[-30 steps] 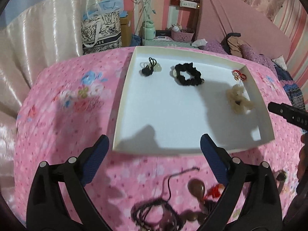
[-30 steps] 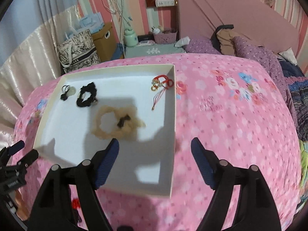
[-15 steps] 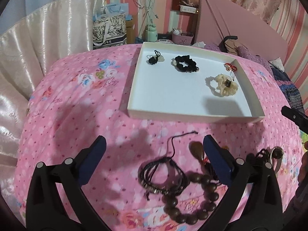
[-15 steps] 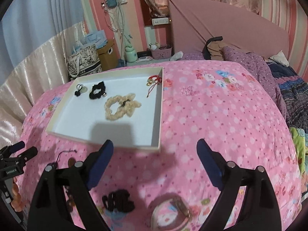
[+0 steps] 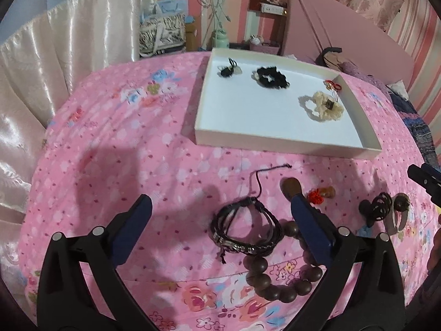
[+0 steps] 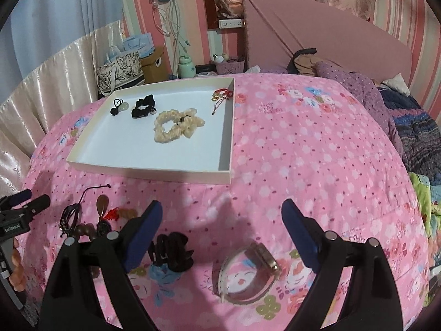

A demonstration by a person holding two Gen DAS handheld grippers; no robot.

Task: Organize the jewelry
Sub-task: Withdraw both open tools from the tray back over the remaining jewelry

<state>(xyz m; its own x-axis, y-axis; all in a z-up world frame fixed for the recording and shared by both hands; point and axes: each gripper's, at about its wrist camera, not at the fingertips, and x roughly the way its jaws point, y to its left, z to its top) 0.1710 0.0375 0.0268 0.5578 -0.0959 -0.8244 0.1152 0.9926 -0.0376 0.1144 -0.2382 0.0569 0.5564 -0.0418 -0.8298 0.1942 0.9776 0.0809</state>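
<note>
A white tray [image 5: 275, 140] [image 6: 154, 169] lies on the pink bedspread with a black hair tie [image 5: 227, 70], a black scrunchie [image 5: 271, 77], a cream scrunchie [image 5: 323, 107] [image 6: 176, 125] and a red charm [image 5: 333, 85] in it. In front of the tray lie a black cord bracelet [image 5: 245, 231], a brown bead bracelet [image 5: 278, 278], a red tassel charm [image 5: 319, 194], a black claw clip [image 6: 171, 252] and a clear bangle [image 6: 248, 273]. My left gripper [image 5: 220, 220] is open above the cord bracelet. My right gripper [image 6: 222, 223] is open above the clip and bangle.
The bed's left edge drops to a satin skirt [image 5: 41, 82]. Bags [image 6: 121, 69] and a bedside shelf stand behind the bed. A headboard [image 6: 317, 33] and heaped clothes [image 6: 386, 104] lie at the far right.
Both grippers have pulled back from over the tray toward the near side of the bed. The loose bracelets, clip and bangle have come into view below them.
</note>
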